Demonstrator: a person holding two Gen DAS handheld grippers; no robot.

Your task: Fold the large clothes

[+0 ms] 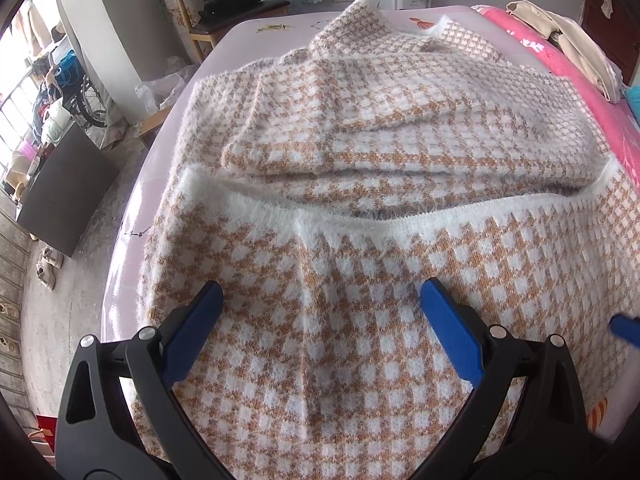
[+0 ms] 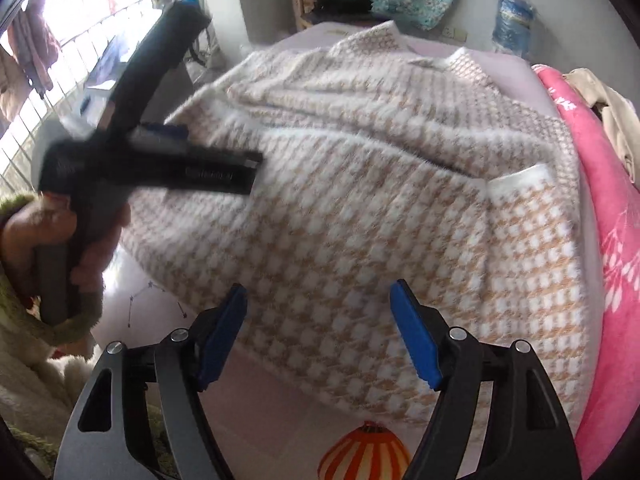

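Fingers of both grippers, left gripper (image 1: 320, 312) and right gripper (image 2: 318, 312), angle downward, spread over the sweater (image 1: 360, 152).

A fuzzy sweater (image 1: 400, 152) — white and tan houndstooth check with white ribbed trim — lies spread on the lilac bed (image 1: 248, 32). Its near part is folded up over the body, the white hem running across the middle, and a sleeve lies folded across the upper part.

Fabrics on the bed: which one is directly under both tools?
The fuzzy orange-and-white checked sweater. It lies spread beneath the left tool and right tool; the pink fleece blanket and beige cloth sit off to the side.
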